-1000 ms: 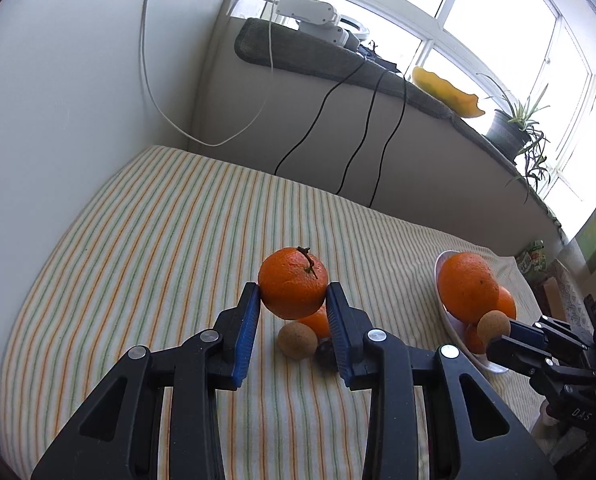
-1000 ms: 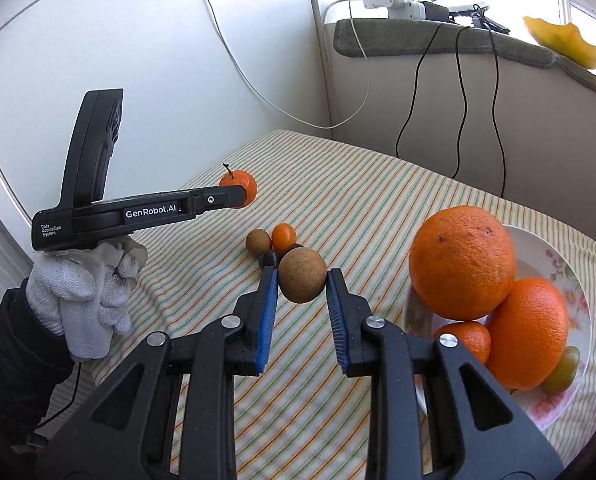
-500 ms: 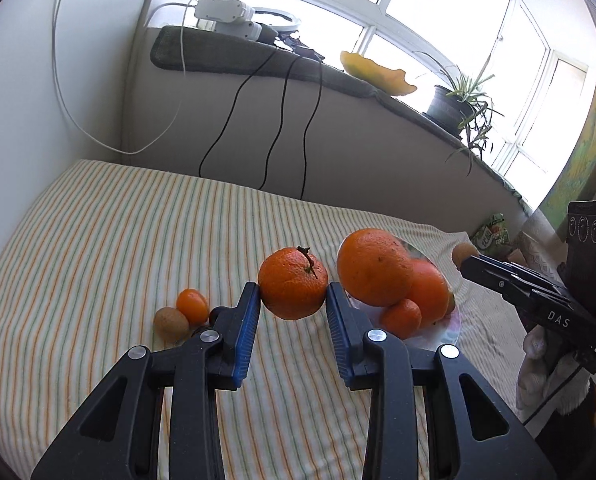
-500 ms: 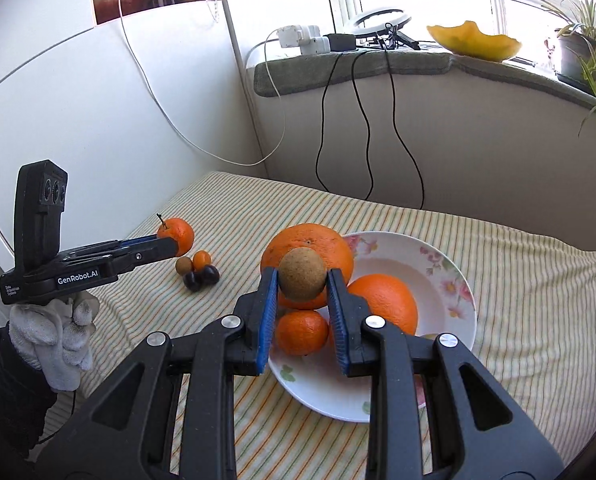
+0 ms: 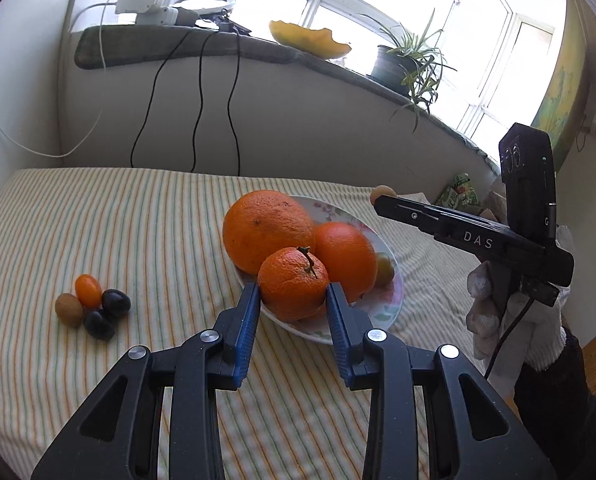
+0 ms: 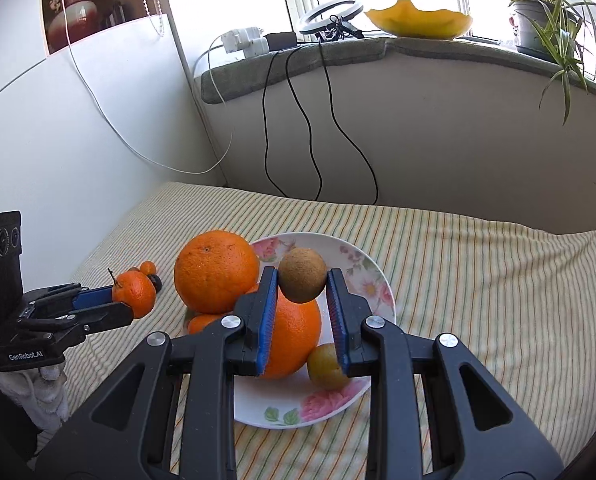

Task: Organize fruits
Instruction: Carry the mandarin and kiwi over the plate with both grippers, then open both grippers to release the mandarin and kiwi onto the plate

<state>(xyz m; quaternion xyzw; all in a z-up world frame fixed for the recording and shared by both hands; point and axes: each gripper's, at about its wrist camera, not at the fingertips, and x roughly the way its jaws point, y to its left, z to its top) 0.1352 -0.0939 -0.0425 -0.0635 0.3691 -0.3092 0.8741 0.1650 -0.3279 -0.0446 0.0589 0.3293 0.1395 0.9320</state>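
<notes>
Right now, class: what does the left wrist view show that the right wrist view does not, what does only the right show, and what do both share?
Only the left wrist view shows the two dark grapes and the small brown fruit on the cloth clearly. Only the right wrist view shows the vase on a high shelf. Both show the plate of oranges, the left gripper shut on the stemmed tangerine, and the right gripper shut on the brown fruit.

The left gripper is up in the air, its two blue pads squeezing a mandarin. The right gripper is also raised, pinching a small brown fruit. White gloved hands hold both.
</notes>
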